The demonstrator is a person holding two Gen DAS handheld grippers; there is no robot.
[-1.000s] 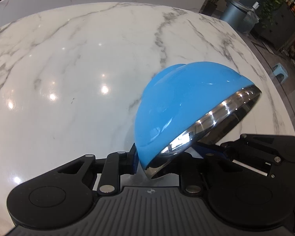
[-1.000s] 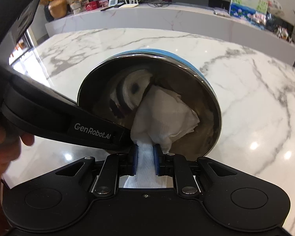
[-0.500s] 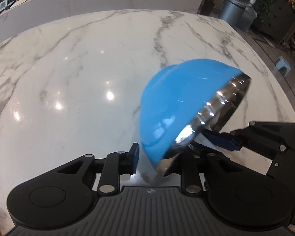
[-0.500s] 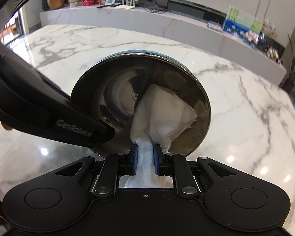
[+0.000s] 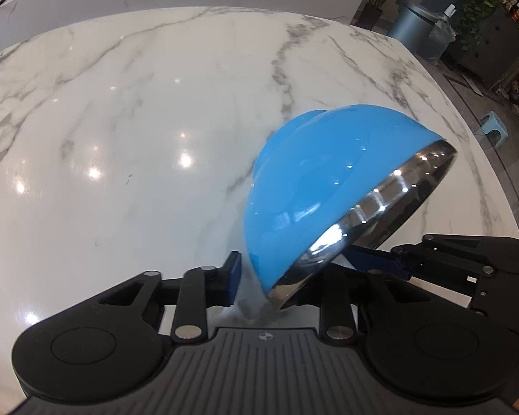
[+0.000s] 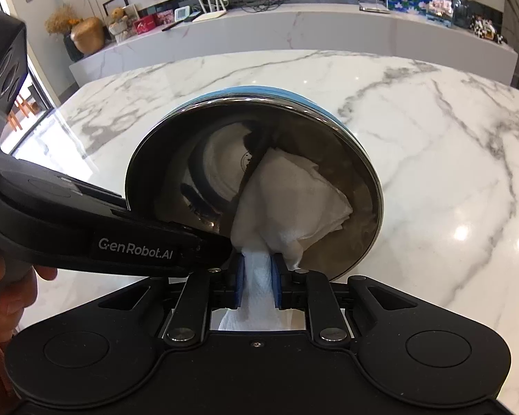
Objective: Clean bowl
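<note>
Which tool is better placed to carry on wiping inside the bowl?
Right. The right tool grips the paper towel, already against the bowl interior; the left tool is occupied clamping the rim.

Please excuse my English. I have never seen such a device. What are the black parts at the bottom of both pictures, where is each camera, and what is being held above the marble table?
No robot arm is here. A person holds two hand-held grippers, each with a wide-angle camera looking along its two fingers, so the black frame at the bottom is the gripper itself.

In the left camera's picture, the left gripper clamps the rim of a tilted bowl, blue outside and shiny metal inside; its jaws have just been closing on that rim.

In the right camera's picture, the right gripper pinches a white paper towel and presses it inside the bowl. The person's hand is at the left edge. The marble table lies beneath.
</note>
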